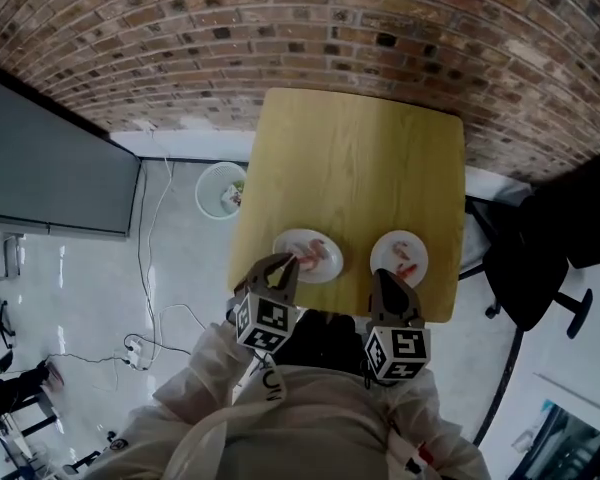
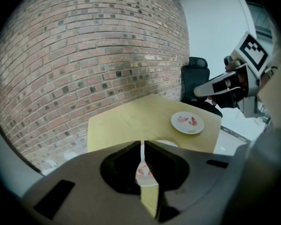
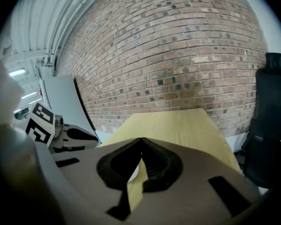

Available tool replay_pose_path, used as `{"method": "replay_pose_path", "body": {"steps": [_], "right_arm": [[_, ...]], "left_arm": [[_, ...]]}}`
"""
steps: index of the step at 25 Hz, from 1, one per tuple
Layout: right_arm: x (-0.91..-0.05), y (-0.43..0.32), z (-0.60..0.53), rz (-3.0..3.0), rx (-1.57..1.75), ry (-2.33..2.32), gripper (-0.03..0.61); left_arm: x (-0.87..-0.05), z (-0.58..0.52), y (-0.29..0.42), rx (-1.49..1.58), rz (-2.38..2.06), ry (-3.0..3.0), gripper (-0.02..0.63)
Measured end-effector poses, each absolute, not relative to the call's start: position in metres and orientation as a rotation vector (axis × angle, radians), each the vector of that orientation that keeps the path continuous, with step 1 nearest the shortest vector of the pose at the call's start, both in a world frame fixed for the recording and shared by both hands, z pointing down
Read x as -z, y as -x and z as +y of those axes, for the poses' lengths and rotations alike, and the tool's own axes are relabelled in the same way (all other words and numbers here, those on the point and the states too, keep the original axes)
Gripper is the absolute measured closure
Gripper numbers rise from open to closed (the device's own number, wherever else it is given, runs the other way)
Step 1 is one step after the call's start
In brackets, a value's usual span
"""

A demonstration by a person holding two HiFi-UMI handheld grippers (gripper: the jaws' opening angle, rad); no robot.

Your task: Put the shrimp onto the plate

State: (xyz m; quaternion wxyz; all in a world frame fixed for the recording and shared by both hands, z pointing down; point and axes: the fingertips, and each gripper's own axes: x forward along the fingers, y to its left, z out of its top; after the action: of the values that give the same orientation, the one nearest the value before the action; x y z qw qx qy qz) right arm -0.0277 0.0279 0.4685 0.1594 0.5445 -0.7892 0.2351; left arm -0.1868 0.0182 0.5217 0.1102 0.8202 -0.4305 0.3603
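Observation:
Two white plates sit near the front edge of the wooden table (image 1: 350, 158). The left plate (image 1: 307, 255) carries pink shrimp (image 1: 315, 253), and the right plate (image 1: 399, 258) carries shrimp (image 1: 407, 268) too. My left gripper (image 1: 283, 263) hovers over the near rim of the left plate, shut and empty. In the left gripper view its jaws (image 2: 143, 143) leave only a slit, through which the left plate (image 2: 147, 175) shows; the right plate (image 2: 188, 122) lies beyond. My right gripper (image 1: 388, 276) hangs at the near edge of the right plate, and its jaws (image 3: 141, 139) meet at the tip on nothing.
A black office chair (image 1: 540, 268) stands right of the table. A white waste bin (image 1: 220, 190) is on the floor at the table's left, with cables (image 1: 145, 343) nearby. A brick wall (image 1: 380, 28) runs behind the table and a dark panel (image 1: 50, 168) stands at left.

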Motion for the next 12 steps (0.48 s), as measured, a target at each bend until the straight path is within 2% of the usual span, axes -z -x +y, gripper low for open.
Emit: {"method": "replay_pose_path", "body": {"steps": [9,12], "right_arm": [[-0.475,0.016,0.030,-2.220,-0.693,-1.569,0.555],[-0.477,0.009,0.029,-2.205,-0.701,-1.575,0.555]], "left_arm": [[-0.553,0.017,0.171,-1.141,-1.120,-2.407,0.577],[-0.564,0.014,0.166,-1.177,-1.042,-2.416,0.514]]}}
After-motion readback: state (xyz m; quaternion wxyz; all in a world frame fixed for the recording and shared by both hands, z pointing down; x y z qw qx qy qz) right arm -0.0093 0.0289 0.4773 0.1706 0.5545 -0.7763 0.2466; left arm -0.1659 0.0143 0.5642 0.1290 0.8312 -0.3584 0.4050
